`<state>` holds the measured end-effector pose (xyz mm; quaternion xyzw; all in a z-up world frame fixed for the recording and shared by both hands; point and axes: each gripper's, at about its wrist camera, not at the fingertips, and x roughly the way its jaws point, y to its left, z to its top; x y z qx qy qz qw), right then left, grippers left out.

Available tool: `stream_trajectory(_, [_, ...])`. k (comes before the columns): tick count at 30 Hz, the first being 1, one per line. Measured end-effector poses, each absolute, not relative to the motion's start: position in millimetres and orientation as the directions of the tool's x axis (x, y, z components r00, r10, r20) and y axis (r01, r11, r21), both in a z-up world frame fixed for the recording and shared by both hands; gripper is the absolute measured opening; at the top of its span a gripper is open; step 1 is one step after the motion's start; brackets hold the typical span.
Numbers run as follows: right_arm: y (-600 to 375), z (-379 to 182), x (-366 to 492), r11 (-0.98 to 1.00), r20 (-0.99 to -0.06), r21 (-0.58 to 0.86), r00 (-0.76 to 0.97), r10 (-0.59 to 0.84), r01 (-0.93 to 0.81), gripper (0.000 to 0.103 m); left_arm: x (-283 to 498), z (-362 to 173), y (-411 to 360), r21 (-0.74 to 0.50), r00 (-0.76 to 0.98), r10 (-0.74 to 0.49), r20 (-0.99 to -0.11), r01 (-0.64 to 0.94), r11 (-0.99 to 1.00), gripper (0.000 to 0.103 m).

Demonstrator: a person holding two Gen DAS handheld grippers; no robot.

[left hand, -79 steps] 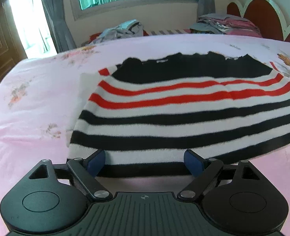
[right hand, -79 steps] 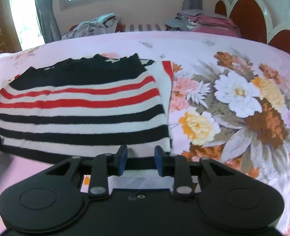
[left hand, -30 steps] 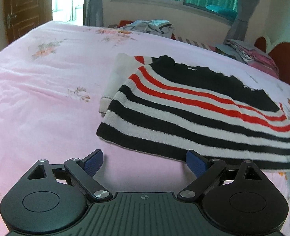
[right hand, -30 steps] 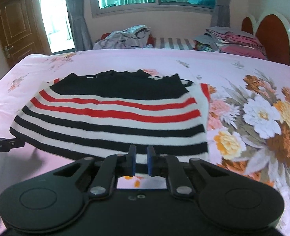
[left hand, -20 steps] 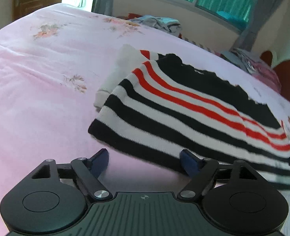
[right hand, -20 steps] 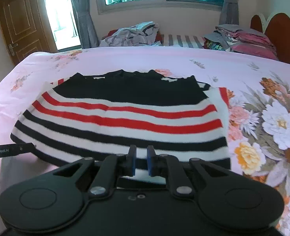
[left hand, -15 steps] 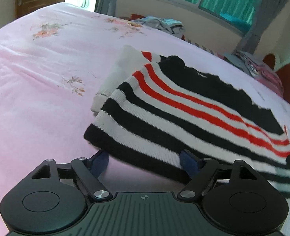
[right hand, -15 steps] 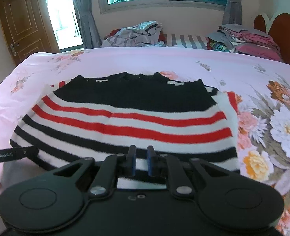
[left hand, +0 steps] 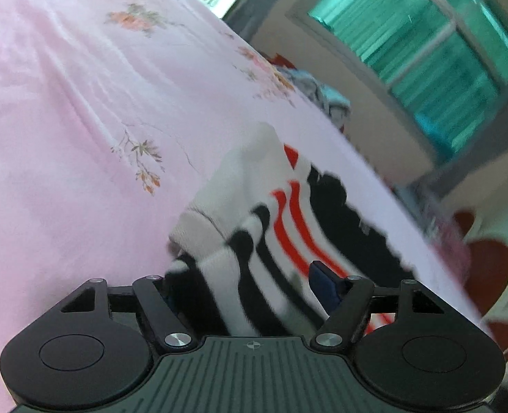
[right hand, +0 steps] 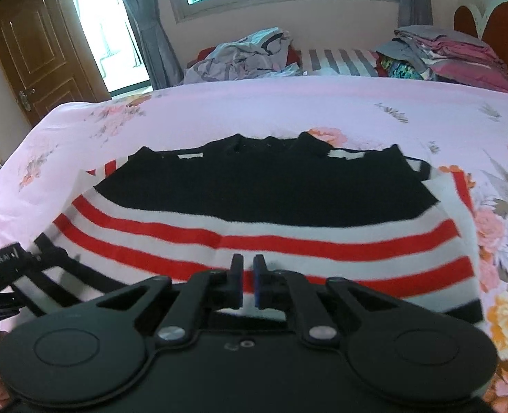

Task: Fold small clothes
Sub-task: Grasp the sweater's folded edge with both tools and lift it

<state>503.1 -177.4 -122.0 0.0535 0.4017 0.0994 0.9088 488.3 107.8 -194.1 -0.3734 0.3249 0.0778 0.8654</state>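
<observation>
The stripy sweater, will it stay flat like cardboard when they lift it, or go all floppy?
Probably floppy. The stripy sweater is soft knit, and its near corner already bunches and curls between the left gripper fingers, whose jaws have just been closing. It likely sags wherever it isn't held. It probably won't slide much either, since fuzzy knit tends to cling to the pink bedsheet.

One striped sweater (right hand: 261,227) is lying on one pink floral bedsheet (right hand: 240,106). Two piles of clothes are sitting beyond the bed's far edge: one grey heap (right hand: 240,56) and one folded stack (right hand: 450,51). One wooden door (right hand: 37,51) is showing.
</observation>
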Motion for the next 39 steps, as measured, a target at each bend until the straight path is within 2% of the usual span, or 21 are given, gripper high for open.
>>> stream_trajectory(2, [-171.4,-125.2,508.9,0.974,-0.725,0.177,0.649,0.228,-0.144,0.004,492.8,-198.3,112.2,-0.621,0.789,-0.112,-0.604,-0.377,0.687,0.069])
stream_trajectory(6, [-160.3,-132.6,517.8,0.973,-0.738,0.17,0.634,0.23,-0.156,0.004,508.3,-200.1,112.2,-0.559,0.755,-0.103,-0.647,-0.379,0.737,0.039])
stream_trajectory(8, [-156.3,-139.2,521.2,0.976,-0.753,0.15,0.622,0.217,-0.158,0.004,511.5,-200.8,119.3,-0.593,0.754,-0.139,-0.642,-0.373,0.714,0.026])
stream_trajectory(9, [-155.4,-142.8,522.4,0.977,-0.759,0.146,0.615,0.213,-0.158,0.003,509.0,-197.3,124.8,-0.643,0.778,-0.163,-0.607,-0.36,0.676,0.024])
stream_trajectory(11, [-155.5,-146.0,521.6,0.978,-0.758,0.142,0.619,0.207,-0.154,0.001,504.0,-187.3,127.7,-0.691,0.825,-0.192,-0.532,-0.291,0.662,0.024])
stream_trajectory(15, [-154.1,-146.2,521.0,0.979,-0.759,0.131,0.62,0.199,-0.153,0.0,519.1,-216.4,137.4,-0.656,0.75,-0.209,-0.627,-0.365,0.661,0.024])
stream_trajectory(16, [-153.9,-146.0,521.9,0.98,-0.761,0.128,0.619,0.196,-0.153,0.0,518.1,-220.4,141.3,-0.688,0.766,-0.225,-0.602,-0.355,0.633,0.024])
stream_trajectory(19, [-155.4,-146.1,523.0,0.979,-0.762,0.131,0.616,0.2,-0.156,0.0,521.7,-212.5,132.2,-0.648,0.763,-0.203,-0.613,-0.34,0.681,0.024])
stream_trajectory(25, [-162.4,-148.1,523.9,0.974,-0.754,0.167,0.616,0.227,-0.154,0.0,521.3,-188.1,123.0,-0.655,0.811,-0.199,-0.55,-0.271,0.705,0.024])
stream_trajectory(30, [-178.9,-140.4,523.0,0.961,-0.748,0.246,0.605,0.273,-0.129,0.0,518.0,-145.9,91.2,-0.649,0.833,-0.264,-0.485,-0.141,0.748,0.024])
stream_trajectory(31, [-189.4,-132.0,517.2,0.951,-0.723,0.29,0.626,0.293,-0.11,0.005,519.4,-136.2,82.4,-0.643,0.829,-0.286,-0.481,-0.112,0.757,0.024])
stream_trajectory(33, [-213.5,-118.2,504.8,0.93,-0.684,0.356,0.654,0.324,-0.088,0.005,521.3,-118.9,59.5,-0.61,0.823,-0.302,-0.482,-0.068,0.789,0.024])
stream_trajectory(39, [-297.8,-99.9,470.2,0.92,-0.648,0.39,0.702,0.296,-0.028,0.005,529.1,-83.3,-33.9,-0.519,0.769,-0.388,-0.509,0.086,0.851,0.024])
